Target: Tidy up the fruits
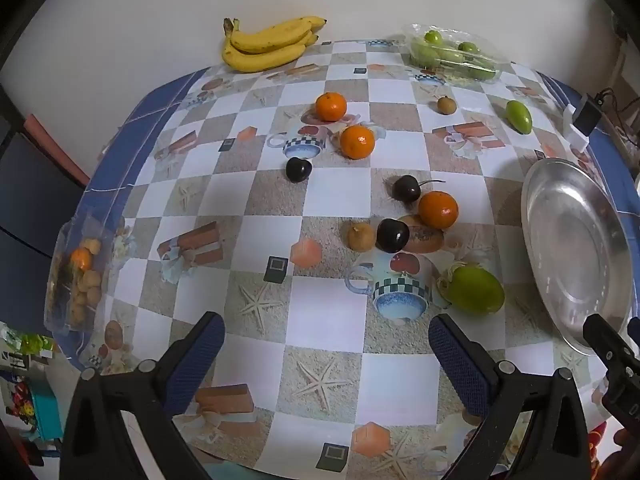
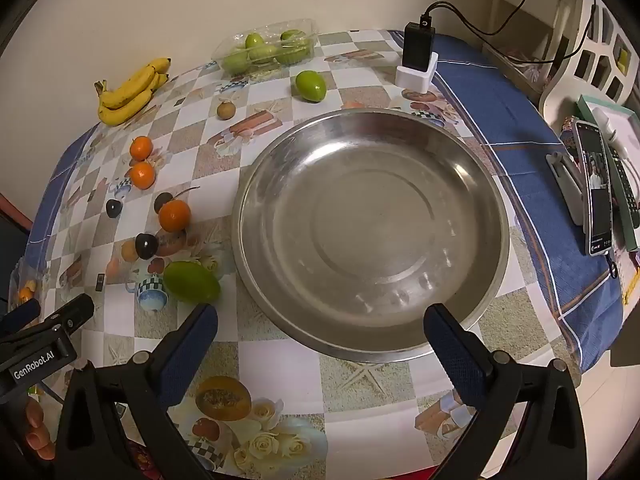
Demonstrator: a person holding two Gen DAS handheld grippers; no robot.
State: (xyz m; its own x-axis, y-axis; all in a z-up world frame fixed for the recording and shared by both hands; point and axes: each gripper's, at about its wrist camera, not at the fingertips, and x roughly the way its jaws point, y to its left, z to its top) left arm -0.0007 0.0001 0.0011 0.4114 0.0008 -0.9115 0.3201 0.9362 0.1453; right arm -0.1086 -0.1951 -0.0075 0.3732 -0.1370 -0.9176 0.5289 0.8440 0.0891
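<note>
1. Both claws hang above the near edge of the table, tilted steeply down. The left gripper (image 1: 326,344) has its blue-padded fingers (image 1: 196,356) spread wide with only bare tablecloth (image 1: 328,320) between them; the right gripper (image 2: 320,340) is equally wide, gripping nothing, its pads over the near rim of the metal plate (image 2: 372,216) without visible contact.
2. Far left, against the wall, lies a yellow banana bunch (image 1: 268,44); at the left table edge sits a clear bag (image 1: 78,276) of small tan and orange fruit.
3. Mid-table, two oranges (image 1: 330,106) lie close together, with a dark plum (image 1: 298,169) just nearer.
4. Right of centre is a tight cluster: a stemmed dark plum (image 1: 405,188) touching an orange (image 1: 438,209), another dark plum (image 1: 393,235), and a small brown fruit (image 1: 360,236) beside it.
5. A large green fruit (image 1: 475,288) lies just near of that cluster, close to the plate's left rim.
6. Far right, a clear tray of green fruits (image 1: 454,56) stands by the wall, with a small brown fruit (image 1: 446,104) and a loose green fruit (image 1: 519,117) near it.
7. The plate is empty and shiny, filling the right side; open cloth runs along the near edge and between cluster and bag.
</note>
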